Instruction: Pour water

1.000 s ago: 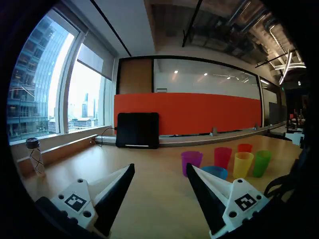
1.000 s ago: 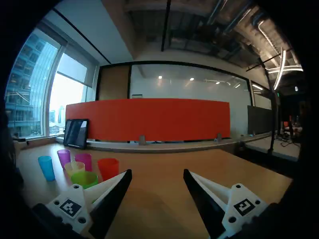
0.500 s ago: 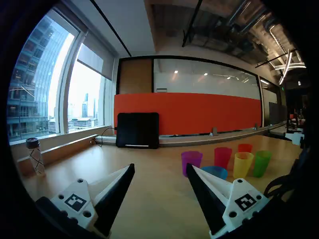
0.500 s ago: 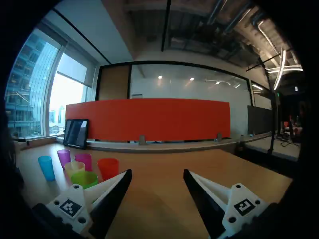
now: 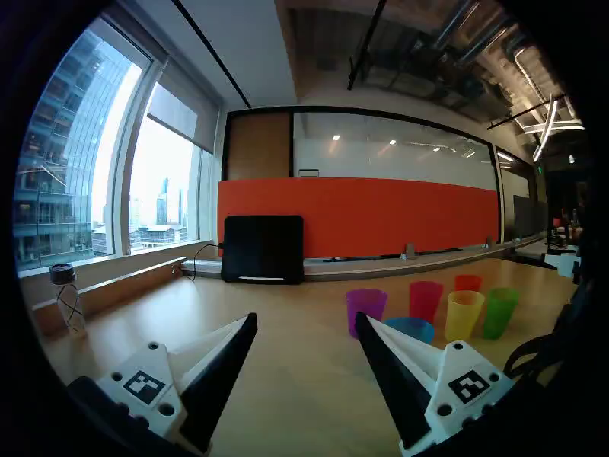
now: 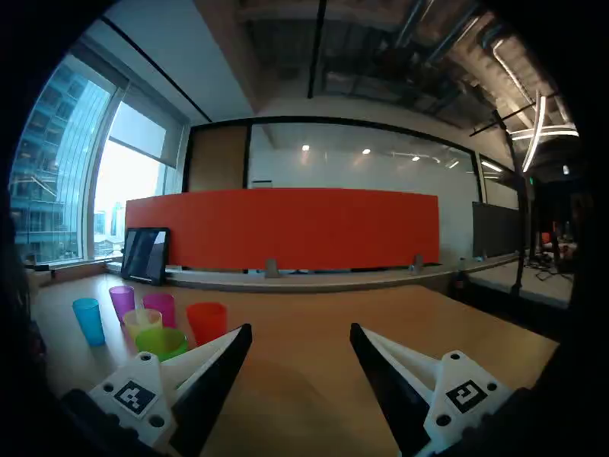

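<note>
Several coloured plastic cups stand together on the wooden table. In the left gripper view they are ahead to the right: purple cup [image 5: 365,309], blue cup [image 5: 409,329], pink cup [image 5: 425,299], yellow cup [image 5: 463,313], green cup [image 5: 499,311], orange cup [image 5: 467,282]. My left gripper [image 5: 304,324] is open and holds nothing, its right finger just in front of the blue cup. In the right gripper view the cups sit at the left: blue cup [image 6: 88,320], green cup [image 6: 161,342], orange cup [image 6: 206,321]. My right gripper [image 6: 299,333] is open and holds nothing.
A small clear bottle with a dark cap [image 5: 66,298] stands by the window ledge at the left. A black tablet [image 5: 262,249] leans against the orange partition [image 5: 365,217] at the table's far edge. The wooden table [image 6: 327,320] stretches ahead.
</note>
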